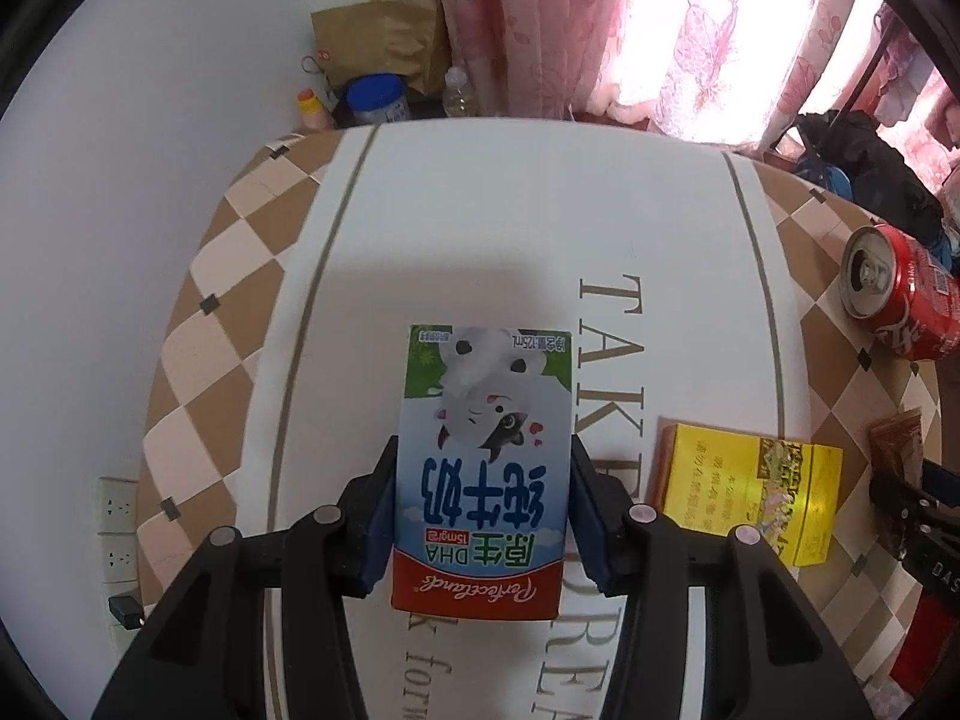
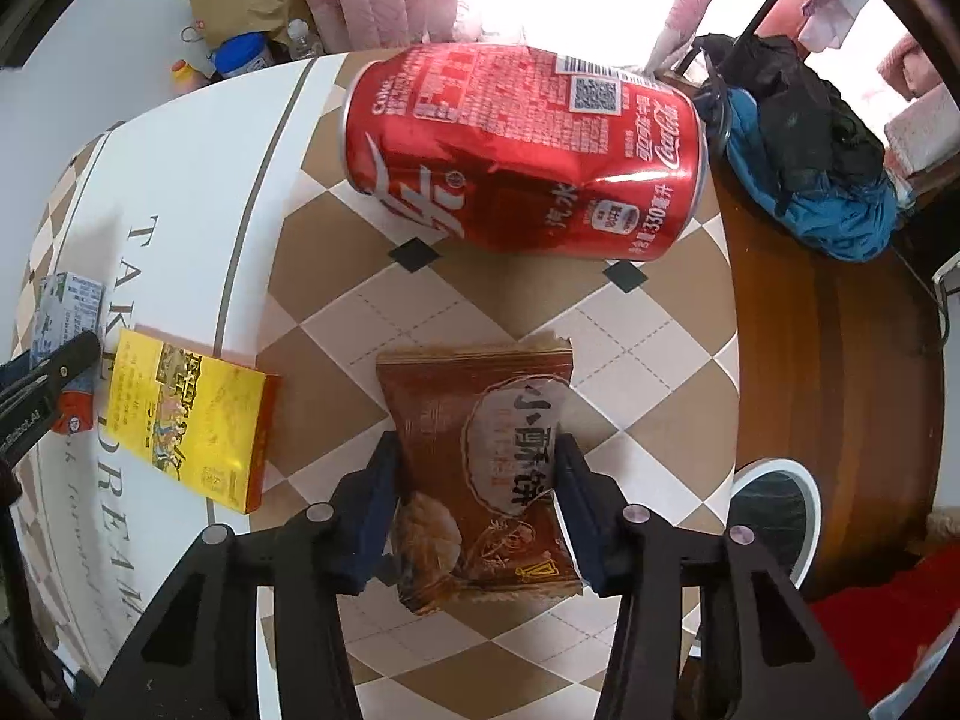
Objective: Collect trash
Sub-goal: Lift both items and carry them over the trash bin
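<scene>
Blue pads of my left gripper (image 1: 480,516) clench the milk carton (image 1: 483,468) while my right gripper (image 2: 477,510) pinches the brown biscuit wrapper (image 2: 480,474), both presumably for binning.

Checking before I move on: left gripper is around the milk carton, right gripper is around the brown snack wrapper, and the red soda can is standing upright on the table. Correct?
Not quite. The soda can is dented and lying on its side, as the right wrist view shows. The rest holds: the left gripper brackets the milk carton, and the right gripper brackets the snack wrapper.
</scene>
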Motion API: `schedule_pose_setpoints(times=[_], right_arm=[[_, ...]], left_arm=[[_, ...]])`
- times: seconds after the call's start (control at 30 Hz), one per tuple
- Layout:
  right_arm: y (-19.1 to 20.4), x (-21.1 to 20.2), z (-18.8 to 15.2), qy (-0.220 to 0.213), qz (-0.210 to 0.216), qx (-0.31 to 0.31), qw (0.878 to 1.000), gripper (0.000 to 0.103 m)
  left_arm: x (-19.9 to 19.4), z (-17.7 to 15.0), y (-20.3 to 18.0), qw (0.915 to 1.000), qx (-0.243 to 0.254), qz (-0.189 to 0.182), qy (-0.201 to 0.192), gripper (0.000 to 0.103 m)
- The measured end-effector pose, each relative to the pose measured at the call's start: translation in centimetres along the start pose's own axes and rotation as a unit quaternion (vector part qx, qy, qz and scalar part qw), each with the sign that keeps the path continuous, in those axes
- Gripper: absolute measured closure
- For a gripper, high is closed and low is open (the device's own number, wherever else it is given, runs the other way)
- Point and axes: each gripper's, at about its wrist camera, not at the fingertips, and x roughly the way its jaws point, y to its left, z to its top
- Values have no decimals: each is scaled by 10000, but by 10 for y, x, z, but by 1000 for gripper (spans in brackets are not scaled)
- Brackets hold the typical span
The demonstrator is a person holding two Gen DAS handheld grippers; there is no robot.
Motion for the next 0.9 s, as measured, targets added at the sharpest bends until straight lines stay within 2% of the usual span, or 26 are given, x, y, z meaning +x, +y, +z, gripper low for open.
schedule_pose_setpoints(times=[0.23,0.43,0.5,0.67,0.8,0.9], right_arm=[[-10,-22,-18,-302,323,287,9986,54],[-23,-70,-56,-848,566,543,9933,54],[-29,-91,-73,-1161,479,525,9907,54],[-60,-144,-119,-1686,631,906,9795,54],[-97,-183,-158,-2015,791,1220,9687,54],[-130,-207,-185,-2210,877,1440,9606,54]], left_arm=[[-46,-25,0,9991,-29,-65,-408,57],[-104,-51,-10,9962,-87,-343,-794,57],[-128,-63,-17,9944,-76,-493,-936,57],[-184,-91,-44,9891,91,-722,-1283,57],[-225,-111,-78,9827,354,-829,-1617,57],[-247,-119,-109,9775,512,-1050,-1759,57]])
